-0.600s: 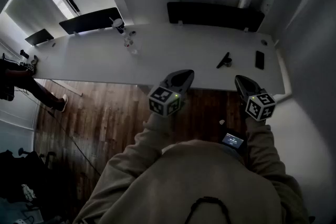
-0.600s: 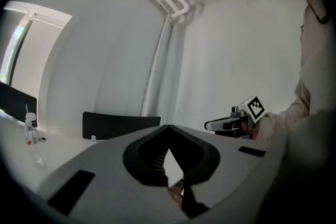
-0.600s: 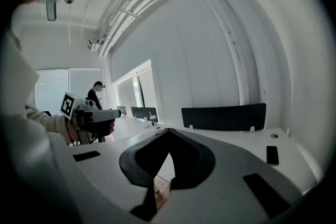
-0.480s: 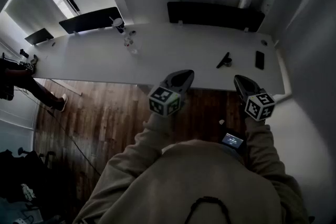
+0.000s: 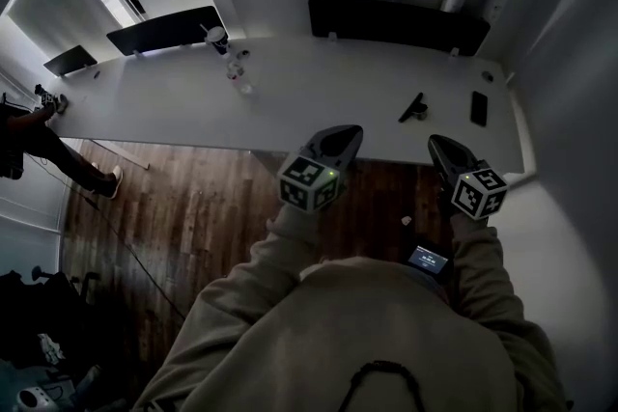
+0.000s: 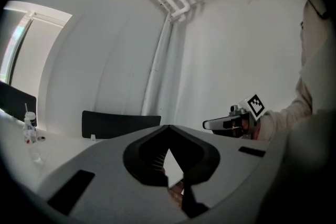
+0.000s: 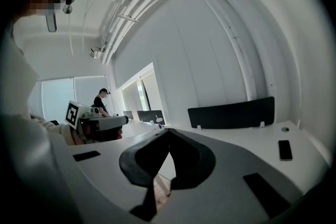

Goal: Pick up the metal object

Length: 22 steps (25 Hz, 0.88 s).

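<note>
The metal object (image 5: pixel 413 109), a slim dark piece, lies flat and untouched on the right part of the white bench (image 5: pixel 319 101), just left of a black phone (image 5: pixel 477 108). The person's left gripper (image 5: pixel 343 132) and right gripper (image 5: pixel 439 143) hover at the bench's near edge, both with fingers closed together on nothing. Unless the fingers part first, they could shove the object along the smooth top or knock the phone beside it. Counted: one metal object, one phone, two grippers, three dark panels (image 5: pixel 396 24) along the far side, and one cup (image 5: pixel 217 41) far left. Another person (image 5: pixel 39 150) stands by the bench's left end.
</note>
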Available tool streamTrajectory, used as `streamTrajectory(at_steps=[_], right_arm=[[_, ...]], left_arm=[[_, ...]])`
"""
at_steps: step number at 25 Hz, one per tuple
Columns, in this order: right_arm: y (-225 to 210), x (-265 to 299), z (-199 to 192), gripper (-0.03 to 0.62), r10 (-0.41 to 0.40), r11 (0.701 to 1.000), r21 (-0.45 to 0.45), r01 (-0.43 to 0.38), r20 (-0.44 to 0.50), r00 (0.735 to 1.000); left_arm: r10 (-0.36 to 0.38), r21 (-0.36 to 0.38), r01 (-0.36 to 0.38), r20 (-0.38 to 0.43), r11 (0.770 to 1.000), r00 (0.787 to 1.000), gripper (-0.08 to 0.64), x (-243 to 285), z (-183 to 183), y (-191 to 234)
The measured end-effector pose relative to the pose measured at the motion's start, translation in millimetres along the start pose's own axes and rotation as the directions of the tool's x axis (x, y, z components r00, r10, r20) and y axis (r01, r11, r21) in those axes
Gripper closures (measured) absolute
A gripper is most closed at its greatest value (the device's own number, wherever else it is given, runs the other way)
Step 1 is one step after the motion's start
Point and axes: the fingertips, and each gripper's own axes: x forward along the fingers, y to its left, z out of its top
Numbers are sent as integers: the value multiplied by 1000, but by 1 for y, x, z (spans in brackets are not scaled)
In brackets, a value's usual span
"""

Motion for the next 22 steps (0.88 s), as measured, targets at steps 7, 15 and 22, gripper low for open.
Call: streamTrajectory(at_steps=[7, 15, 22], right_arm=[[-22, -1, -7, 572, -12, 999, 30, 12, -2, 1000], [-36, 2, -2, 572, 34, 999, 14, -34, 2, 999], [-59, -4, -38, 572, 74, 996, 52, -71, -59, 995]], left_arm=[[44, -17, -44, -7, 999, 999, 568, 15, -9, 2], [53, -39, -53, -6, 998, 999, 567, 29, -7, -12], [40, -43, -41, -29, 998, 999, 568, 57, -23, -24]])
